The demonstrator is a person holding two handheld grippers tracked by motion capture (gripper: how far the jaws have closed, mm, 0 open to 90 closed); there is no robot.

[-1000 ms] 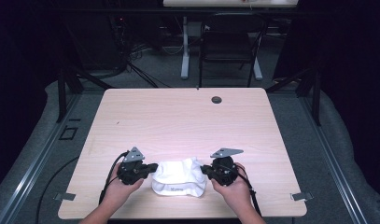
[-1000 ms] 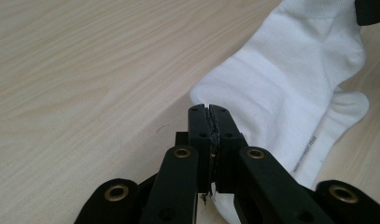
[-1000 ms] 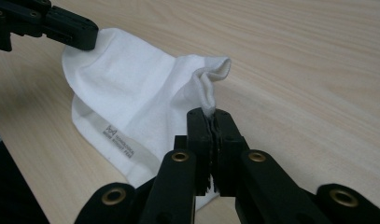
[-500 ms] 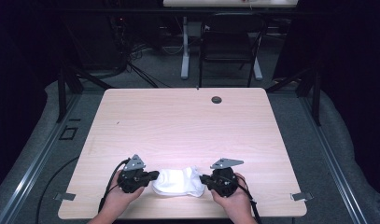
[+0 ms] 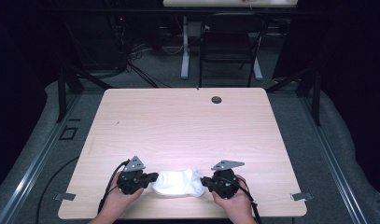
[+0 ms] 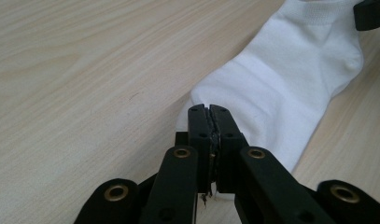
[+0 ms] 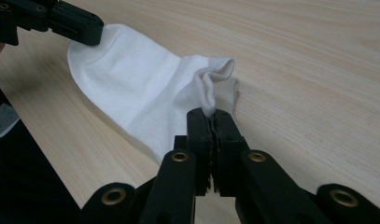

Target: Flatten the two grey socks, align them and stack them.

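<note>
From above we see a white sock (image 5: 178,182) stretched between left gripper (image 5: 152,177) and right gripper (image 5: 204,181); gripper views show each pinching its end.

A white sock (image 5: 178,183) lies flat, stretched sideways near the table's front edge, pinched at both ends.

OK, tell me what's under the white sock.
The white sock lies flat on the wooden table, pinched at its ends by the left tongs and right tongs. Whatever lies beneath the fabric is covered.
</note>
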